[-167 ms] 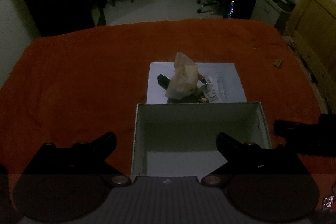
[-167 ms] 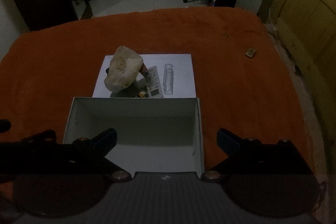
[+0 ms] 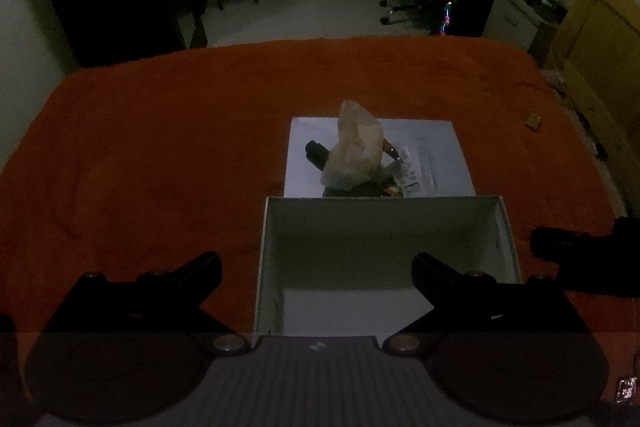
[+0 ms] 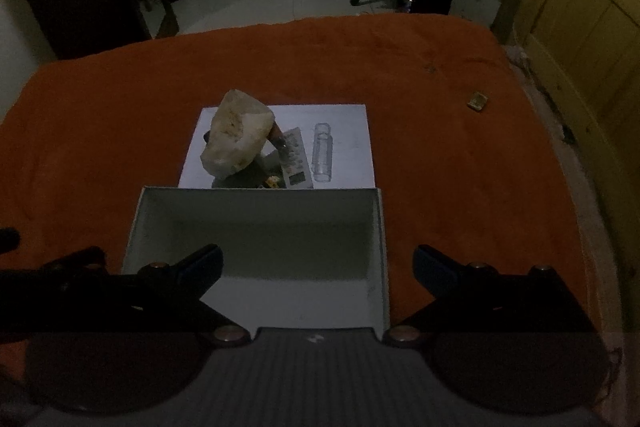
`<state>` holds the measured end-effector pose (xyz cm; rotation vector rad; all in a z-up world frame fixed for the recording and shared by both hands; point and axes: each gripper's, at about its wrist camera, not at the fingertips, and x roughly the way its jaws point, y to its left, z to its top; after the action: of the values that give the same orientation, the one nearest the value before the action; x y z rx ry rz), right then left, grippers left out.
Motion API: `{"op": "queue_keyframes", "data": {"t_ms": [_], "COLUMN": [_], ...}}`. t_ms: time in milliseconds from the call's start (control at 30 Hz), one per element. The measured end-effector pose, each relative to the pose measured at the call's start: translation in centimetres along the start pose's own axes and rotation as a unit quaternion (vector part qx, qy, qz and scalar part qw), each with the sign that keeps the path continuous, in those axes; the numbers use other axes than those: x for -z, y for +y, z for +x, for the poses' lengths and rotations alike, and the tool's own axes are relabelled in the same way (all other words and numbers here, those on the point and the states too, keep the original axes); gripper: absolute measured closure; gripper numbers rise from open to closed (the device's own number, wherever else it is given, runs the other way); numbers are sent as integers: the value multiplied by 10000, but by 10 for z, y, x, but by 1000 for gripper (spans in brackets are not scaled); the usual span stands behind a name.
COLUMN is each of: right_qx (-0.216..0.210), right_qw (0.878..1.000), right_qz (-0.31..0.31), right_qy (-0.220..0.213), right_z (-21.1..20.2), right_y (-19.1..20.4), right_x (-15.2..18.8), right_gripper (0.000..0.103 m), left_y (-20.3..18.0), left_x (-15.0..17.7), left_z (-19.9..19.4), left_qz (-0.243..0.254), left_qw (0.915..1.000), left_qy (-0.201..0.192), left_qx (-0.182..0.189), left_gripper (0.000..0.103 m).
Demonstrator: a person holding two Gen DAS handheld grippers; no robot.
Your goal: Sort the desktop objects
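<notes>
An open white box (image 3: 384, 211) (image 4: 256, 203) stands on the orange cloth in front of both grippers; its inside looks bare. Behind it lies a white sheet (image 3: 440, 139) (image 4: 348, 119) with a pale rock-like lump (image 3: 354, 147) (image 4: 236, 137), a white remote (image 4: 296, 163), a clear tube (image 4: 323, 151), a dark object (image 3: 316, 151) and a small yellow item (image 4: 273, 181). My left gripper (image 3: 316, 267) is open and empty over the box's near left edge. My right gripper (image 4: 316, 261) is open and empty over the box's near side; it also shows in the left wrist view (image 3: 580, 251).
The orange cloth (image 3: 160, 147) covers the whole surface. A small tan block (image 3: 533, 120) (image 4: 478, 101) lies at the far right. A yellow wooden panel (image 4: 580, 39) stands beyond the right edge. Chairs and a desk stand in the dark room behind.
</notes>
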<state>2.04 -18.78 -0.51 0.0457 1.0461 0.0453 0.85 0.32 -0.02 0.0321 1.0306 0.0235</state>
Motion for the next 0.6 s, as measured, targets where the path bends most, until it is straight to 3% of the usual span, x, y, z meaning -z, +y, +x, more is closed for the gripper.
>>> {"op": "queue_keyframes", "data": {"t_ms": [600], "right_qx": [-58], "right_qw": [10000], "right_qz": [-63], "right_qy": [-3], "right_z": [4], "right_y": [6], "right_x": [1], "right_gripper": [0], "left_y": [-7], "left_x": [10], "left_z": [4], "left_qz": [147], "left_qw": [9998], "left_qy": [12], "left_qx": [-146], "left_gripper": [1]}}
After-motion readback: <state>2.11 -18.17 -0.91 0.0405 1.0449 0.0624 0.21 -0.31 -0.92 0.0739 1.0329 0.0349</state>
